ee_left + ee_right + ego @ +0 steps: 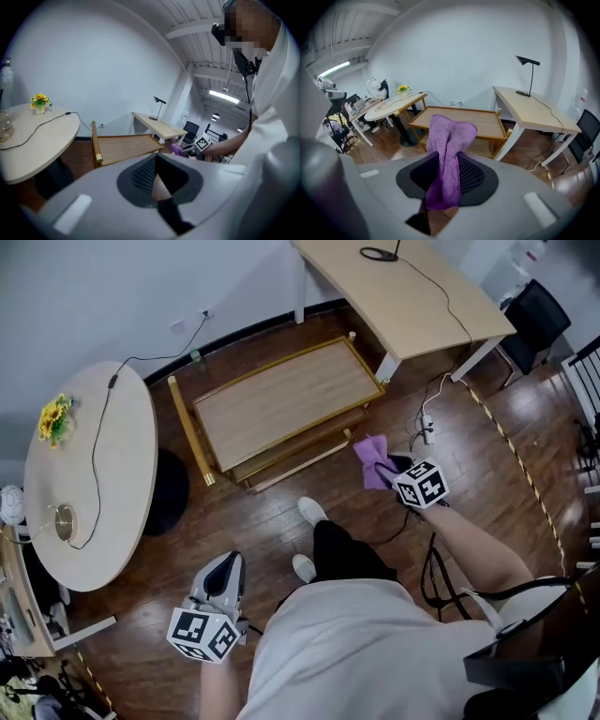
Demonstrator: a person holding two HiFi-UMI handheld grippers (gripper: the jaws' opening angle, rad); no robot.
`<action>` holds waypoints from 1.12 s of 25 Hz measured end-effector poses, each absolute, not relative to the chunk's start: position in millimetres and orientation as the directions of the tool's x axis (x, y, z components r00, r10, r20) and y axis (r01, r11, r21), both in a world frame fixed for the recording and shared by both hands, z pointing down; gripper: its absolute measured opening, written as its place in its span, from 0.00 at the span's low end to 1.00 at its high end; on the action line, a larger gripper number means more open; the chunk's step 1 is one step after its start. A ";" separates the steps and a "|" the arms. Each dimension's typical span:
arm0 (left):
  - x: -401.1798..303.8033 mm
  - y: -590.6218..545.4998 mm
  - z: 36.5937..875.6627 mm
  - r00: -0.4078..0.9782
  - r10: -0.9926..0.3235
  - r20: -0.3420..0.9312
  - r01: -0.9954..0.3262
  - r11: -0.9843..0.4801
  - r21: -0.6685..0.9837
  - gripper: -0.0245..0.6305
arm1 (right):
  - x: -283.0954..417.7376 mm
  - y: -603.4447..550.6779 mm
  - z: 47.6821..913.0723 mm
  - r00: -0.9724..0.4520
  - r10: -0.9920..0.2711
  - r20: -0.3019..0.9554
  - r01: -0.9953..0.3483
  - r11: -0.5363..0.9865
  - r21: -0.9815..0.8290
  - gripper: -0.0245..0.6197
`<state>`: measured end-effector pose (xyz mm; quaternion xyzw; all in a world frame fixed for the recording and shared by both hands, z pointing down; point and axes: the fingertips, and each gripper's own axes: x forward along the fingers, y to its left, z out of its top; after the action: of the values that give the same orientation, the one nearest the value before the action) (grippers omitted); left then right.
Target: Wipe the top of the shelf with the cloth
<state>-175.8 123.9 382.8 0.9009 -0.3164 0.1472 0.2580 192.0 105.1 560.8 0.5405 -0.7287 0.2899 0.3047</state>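
Observation:
The low wooden shelf [281, 404] stands on the dark floor ahead of me; its flat top is bare. My right gripper [398, 470] hovers off the shelf's near right corner, shut on a purple cloth [373, 460] that sticks out toward the shelf. In the right gripper view the cloth [447, 154] is pinched between the jaws of the right gripper [449, 164], with the shelf [459, 119] beyond it. My left gripper [223, 579] hangs low at my left side, away from the shelf. In its own view the left gripper [157, 161] is shut on nothing, and the shelf [124, 145] lies ahead.
A round white table [94, 474] with yellow flowers [54, 418] and a cable stands left of the shelf. A light desk [412, 292] is behind it on the right, with a black chair [534, 310] and a power strip [427, 427] on the floor. White shoes [312, 512] stand before the shelf.

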 end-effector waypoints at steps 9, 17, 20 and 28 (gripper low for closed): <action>-162.1 187.7 383.8 0.756 -0.492 0.431 -0.644 -0.676 0.359 0.07 | 158.5 175.9 487.8 -0.349 -0.711 0.611 -0.936 0.291 -0.196 0.22; -79.1 243.4 368.5 0.777 -0.488 0.398 -0.618 -0.714 0.330 0.07 | 178.7 253.2 433.2 -0.447 -0.749 0.489 -0.893 0.402 -0.200 0.22; -37.1 280.1 365.6 0.791 -0.476 0.385 -0.599 -0.729 0.330 0.07 | 200.8 292.5 419.8 -0.462 -0.766 0.446 -0.887 0.413 -0.209 0.22; 32.3 366.8 369.9 0.808 -0.423 0.411 -0.563 -0.760 0.325 0.07 | 253.0 373.8 388.2 -0.455 -0.816 0.355 -0.890 0.416 -0.185 0.22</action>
<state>32.3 366.8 369.9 0.9247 -0.2665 0.1583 0.2212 253.0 373.8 388.2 0.5111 -0.8349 0.1752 0.1054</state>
